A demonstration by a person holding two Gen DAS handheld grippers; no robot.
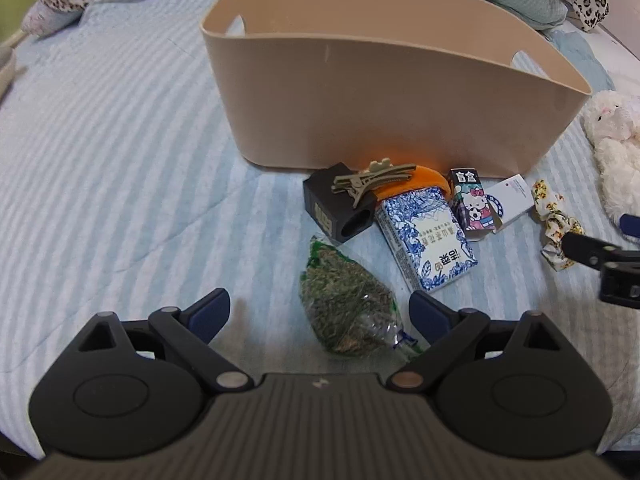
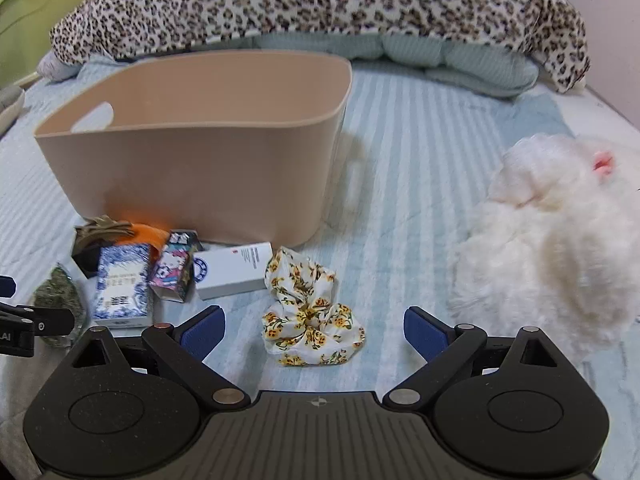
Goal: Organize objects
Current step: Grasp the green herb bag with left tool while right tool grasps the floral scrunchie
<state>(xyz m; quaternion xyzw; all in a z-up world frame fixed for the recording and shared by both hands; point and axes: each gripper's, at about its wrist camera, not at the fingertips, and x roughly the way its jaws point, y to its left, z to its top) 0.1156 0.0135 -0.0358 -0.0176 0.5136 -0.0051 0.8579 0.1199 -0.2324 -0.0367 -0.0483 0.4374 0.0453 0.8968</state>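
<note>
A beige plastic bin [image 1: 360,100] [image 2: 200,160] stands on the striped bed. In front of it lie a black block [image 1: 332,208] with a hair clip [image 1: 372,180] on top, an orange thing [image 1: 428,180], a blue-and-white box [image 1: 428,236] [image 2: 124,288], a Hello Kitty box [image 1: 474,204] [image 2: 176,268], a white box [image 1: 514,200] [image 2: 236,268], a green herb packet [image 1: 348,308] [image 2: 60,300] and a floral scrunchie [image 1: 556,220] [image 2: 308,312]. My left gripper [image 1: 320,316] is open just above the herb packet. My right gripper [image 2: 314,328] is open around the scrunchie.
A white plush toy [image 2: 560,232] [image 1: 616,148] lies right of the scrunchie. A leopard-print pillow [image 2: 320,4] and a pale green cushion [image 2: 440,60] lie behind the bin. A green crate [image 2: 40,8] stands at the far left.
</note>
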